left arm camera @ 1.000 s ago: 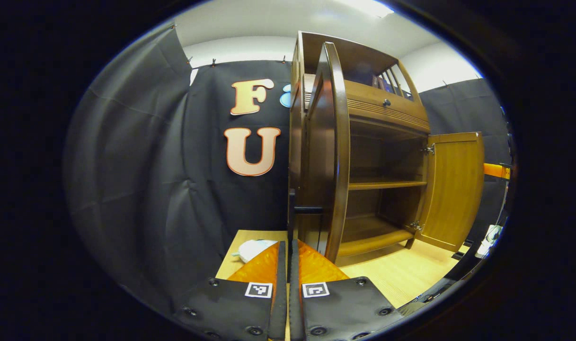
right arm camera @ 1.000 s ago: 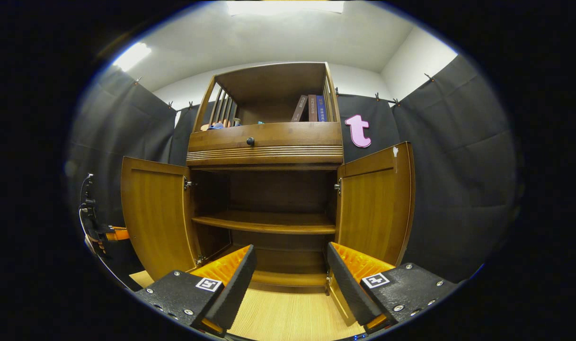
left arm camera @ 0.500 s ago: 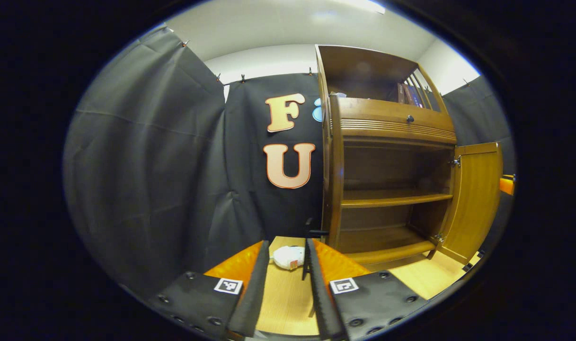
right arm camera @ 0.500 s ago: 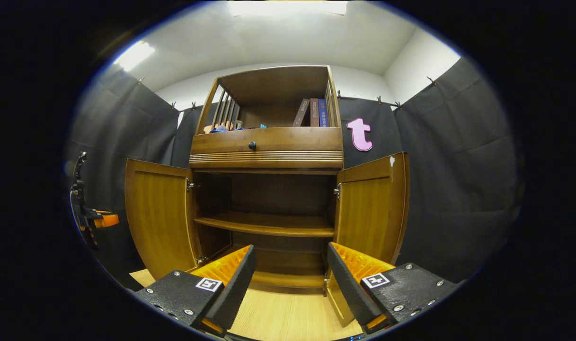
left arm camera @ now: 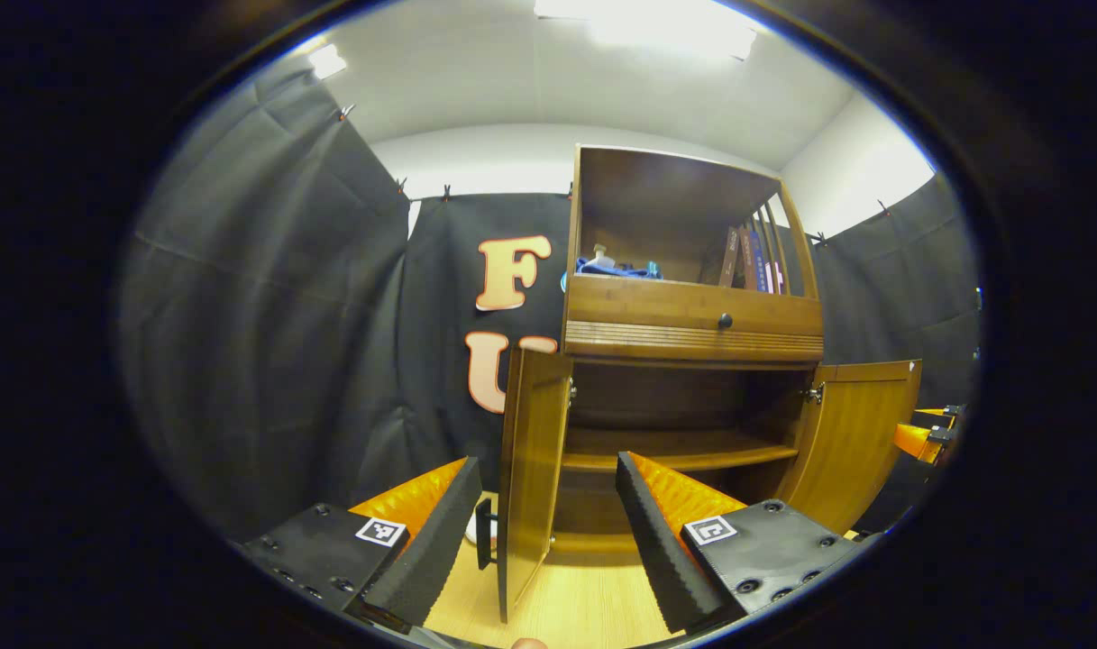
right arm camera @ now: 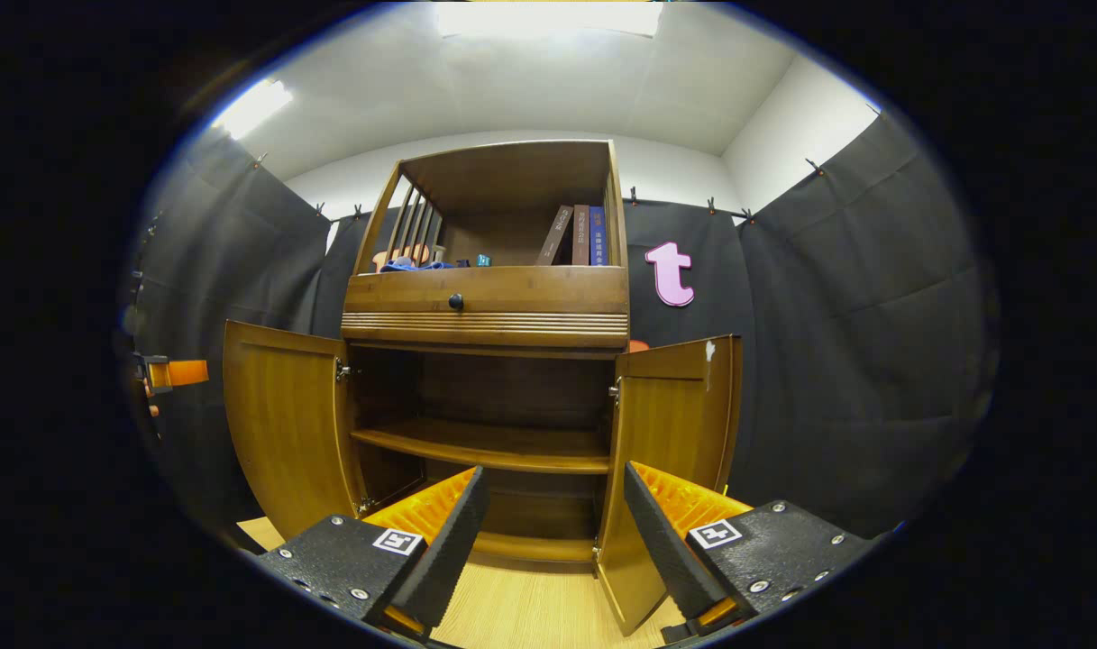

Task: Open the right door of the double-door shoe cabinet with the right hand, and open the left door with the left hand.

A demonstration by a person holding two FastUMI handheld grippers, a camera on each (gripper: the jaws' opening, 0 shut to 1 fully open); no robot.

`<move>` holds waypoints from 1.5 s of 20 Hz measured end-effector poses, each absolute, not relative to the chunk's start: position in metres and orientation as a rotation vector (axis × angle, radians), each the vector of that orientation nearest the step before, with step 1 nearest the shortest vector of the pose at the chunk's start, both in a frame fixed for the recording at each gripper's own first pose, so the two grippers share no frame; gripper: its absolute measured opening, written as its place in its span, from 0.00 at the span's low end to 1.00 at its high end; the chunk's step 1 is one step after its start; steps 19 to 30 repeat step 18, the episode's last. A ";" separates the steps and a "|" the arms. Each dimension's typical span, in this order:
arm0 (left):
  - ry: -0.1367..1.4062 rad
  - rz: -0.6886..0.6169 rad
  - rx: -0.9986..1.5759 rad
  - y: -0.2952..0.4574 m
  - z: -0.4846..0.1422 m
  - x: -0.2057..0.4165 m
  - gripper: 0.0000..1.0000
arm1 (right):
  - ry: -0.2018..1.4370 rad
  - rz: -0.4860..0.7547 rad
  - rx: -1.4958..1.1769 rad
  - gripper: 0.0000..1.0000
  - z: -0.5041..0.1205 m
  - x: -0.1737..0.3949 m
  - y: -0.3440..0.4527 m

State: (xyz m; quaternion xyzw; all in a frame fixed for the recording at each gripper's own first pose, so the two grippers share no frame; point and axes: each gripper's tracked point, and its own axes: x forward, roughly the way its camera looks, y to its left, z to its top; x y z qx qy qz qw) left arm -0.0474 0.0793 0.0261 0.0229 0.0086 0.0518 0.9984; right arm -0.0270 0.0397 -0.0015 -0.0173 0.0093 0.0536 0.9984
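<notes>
Presently both doors of the shoe cabinet [right arm camera: 489,306] stand swung outward, exposing an inner shelf [right arm camera: 485,448]. Seen from the right gripper view, the left door [right arm camera: 282,424] and right door [right arm camera: 670,451] hang on their hinges. Left gripper [left arm camera: 539,532] fingers are spread wide and hold nothing, straddling the left door's edge. Right gripper [right arm camera: 553,532] fingers are likewise spread and empty, clear of the right door. Books [right arm camera: 575,236] stand in the top compartment.
</notes>
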 end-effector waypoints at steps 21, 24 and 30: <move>0.020 0.179 0.117 0.074 0.022 -0.027 0.94 | -0.013 0.105 -0.045 0.98 0.015 -0.017 0.027; 0.020 0.179 0.117 0.074 0.022 -0.027 0.94 | -0.013 0.105 -0.045 0.98 0.015 -0.017 0.027; 0.020 0.179 0.117 0.074 0.022 -0.027 0.94 | -0.013 0.105 -0.045 0.98 0.015 -0.017 0.027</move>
